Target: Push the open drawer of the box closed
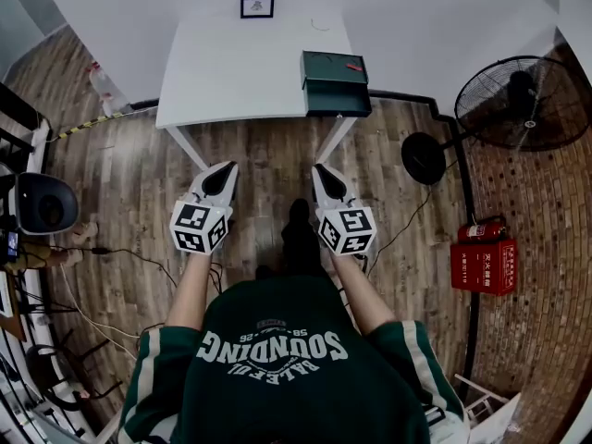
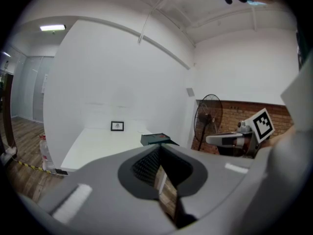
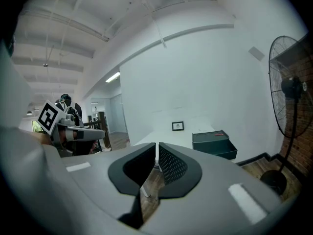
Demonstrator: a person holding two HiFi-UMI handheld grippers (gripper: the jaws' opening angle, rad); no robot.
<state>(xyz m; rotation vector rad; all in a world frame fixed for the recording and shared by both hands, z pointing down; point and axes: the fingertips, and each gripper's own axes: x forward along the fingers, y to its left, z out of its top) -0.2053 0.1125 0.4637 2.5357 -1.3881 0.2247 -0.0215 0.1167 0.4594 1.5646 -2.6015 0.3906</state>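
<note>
A dark green box point(image 1: 333, 68) stands at the near right corner of the white table point(image 1: 231, 63), with a small red item on its lid. Its drawer point(image 1: 338, 100) is pulled out toward me, past the table edge. The box also shows small and far off in the left gripper view point(image 2: 155, 139) and in the right gripper view point(image 3: 214, 143). Both grippers hang over the wooden floor, short of the table. My left gripper point(image 1: 222, 170) is shut and holds nothing. My right gripper point(image 1: 325, 170) is shut too, its jaws point(image 3: 157, 146) almost touching and nothing between them.
A small framed picture point(image 1: 256, 6) stands at the table's far edge. A black floor fan point(image 1: 518, 100) is to the right, with a fire extinguisher point(image 1: 481, 232) and red case point(image 1: 484, 266) by the brick wall. Cables and dark equipment point(image 1: 42, 202) lie at the left.
</note>
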